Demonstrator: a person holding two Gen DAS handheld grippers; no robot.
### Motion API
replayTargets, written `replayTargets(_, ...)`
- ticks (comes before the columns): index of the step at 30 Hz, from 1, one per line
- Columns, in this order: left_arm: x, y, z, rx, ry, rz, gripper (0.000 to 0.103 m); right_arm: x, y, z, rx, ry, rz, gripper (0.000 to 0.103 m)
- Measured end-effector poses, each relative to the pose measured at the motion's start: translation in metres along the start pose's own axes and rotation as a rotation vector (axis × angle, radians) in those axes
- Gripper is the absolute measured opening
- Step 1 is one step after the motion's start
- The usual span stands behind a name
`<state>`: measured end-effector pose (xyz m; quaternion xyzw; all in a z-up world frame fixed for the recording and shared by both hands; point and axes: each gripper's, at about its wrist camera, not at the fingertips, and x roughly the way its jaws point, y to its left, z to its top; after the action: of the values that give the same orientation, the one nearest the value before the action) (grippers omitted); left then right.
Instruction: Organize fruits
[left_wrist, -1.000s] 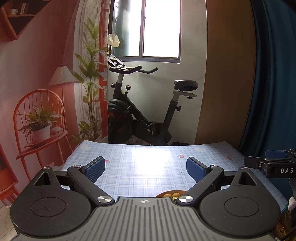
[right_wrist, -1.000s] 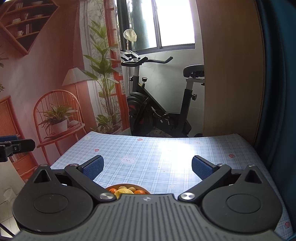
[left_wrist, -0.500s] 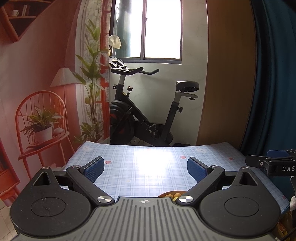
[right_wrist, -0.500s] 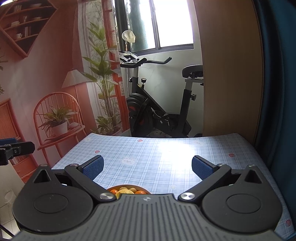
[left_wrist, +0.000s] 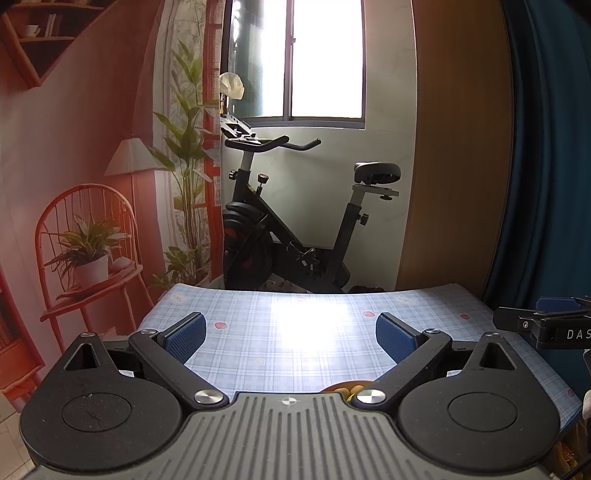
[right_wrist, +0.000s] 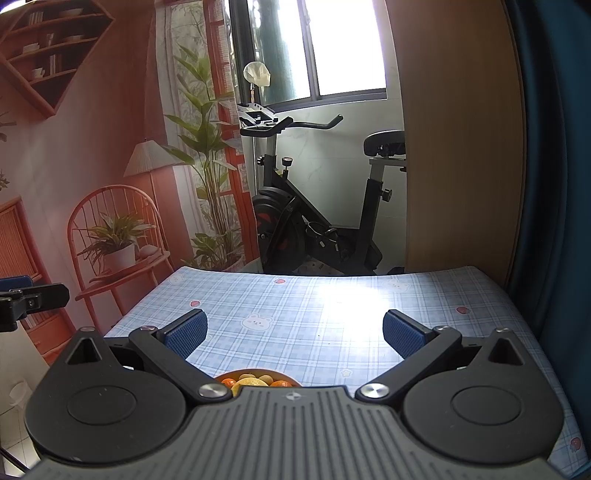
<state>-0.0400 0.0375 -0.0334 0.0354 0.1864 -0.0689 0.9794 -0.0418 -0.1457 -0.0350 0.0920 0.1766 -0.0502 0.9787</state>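
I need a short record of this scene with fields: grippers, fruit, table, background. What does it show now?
left gripper: open, holds nothing, above the table
right gripper: open, holds nothing, above the table
bowl: orange, mostly hidden under the right gripper body
fruit: orange and yellow pieces in the bowl; count cannot be told
table: blue checked cloth
background: exercise bike, window

Your bench (right_wrist: 332, 314) wears a pale blue checked cloth printed with small bears and red strawberries, with bright window glare across its middle. At its near edge sits an orange bowl (right_wrist: 236, 373) of oranges and yellow fruits (right_wrist: 255, 380), mostly hidden.
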Motion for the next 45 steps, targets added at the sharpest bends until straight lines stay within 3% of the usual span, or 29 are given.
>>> replayTargets(45, -0.0056, -0.0054, 0.0004, -0.034, -0.010, 0.020, 0.100, -0.0010, -0.0008, 0.0005, 0.004, -0.003, 0.001, 0.103)
